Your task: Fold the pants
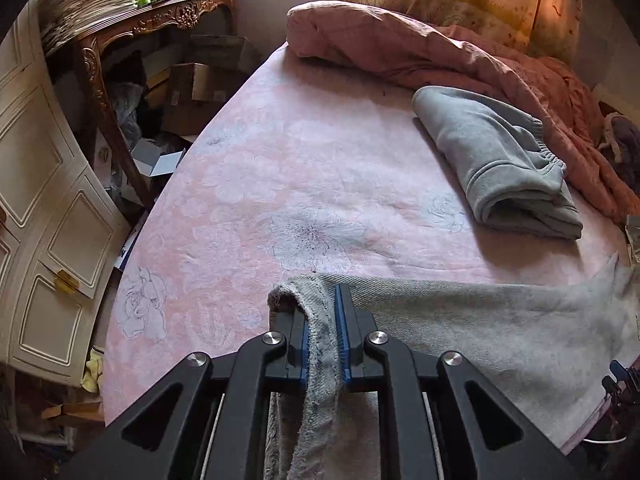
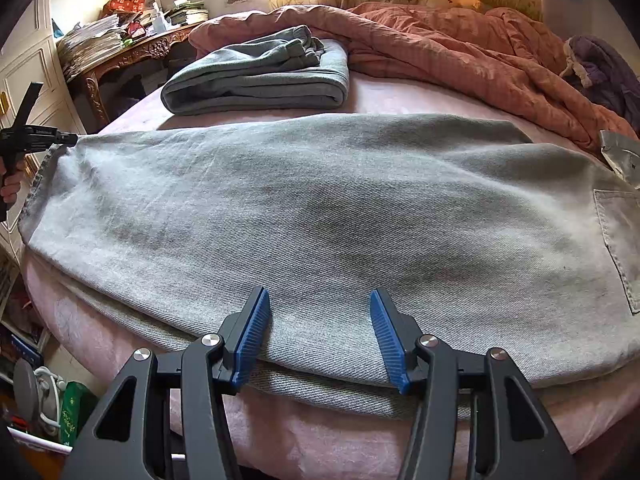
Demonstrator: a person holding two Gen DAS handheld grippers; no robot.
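Light grey jeans (image 2: 320,208) lie spread flat across the bed, with a back pocket (image 2: 620,240) at the right end. My left gripper (image 1: 320,304) is shut on the leg hem (image 1: 316,344), which is pulled up off the sheet; the fabric hangs down between its blue pads. In the right wrist view the left gripper (image 2: 68,139) shows at the jeans' far left corner, with a hand (image 2: 10,188) on its handle. My right gripper (image 2: 318,292) stands open over the near long edge of the jeans, its blue pads (image 2: 252,332) wide apart and pressing on nothing.
A folded grey garment (image 1: 500,160) (image 2: 256,76) rests further back on the pink floral sheet (image 1: 280,180). A rumpled pink duvet (image 2: 460,52) fills the back and right. A cluttered carved desk (image 1: 160,20), boxes and a white cupboard (image 1: 40,160) stand to the left of the bed.
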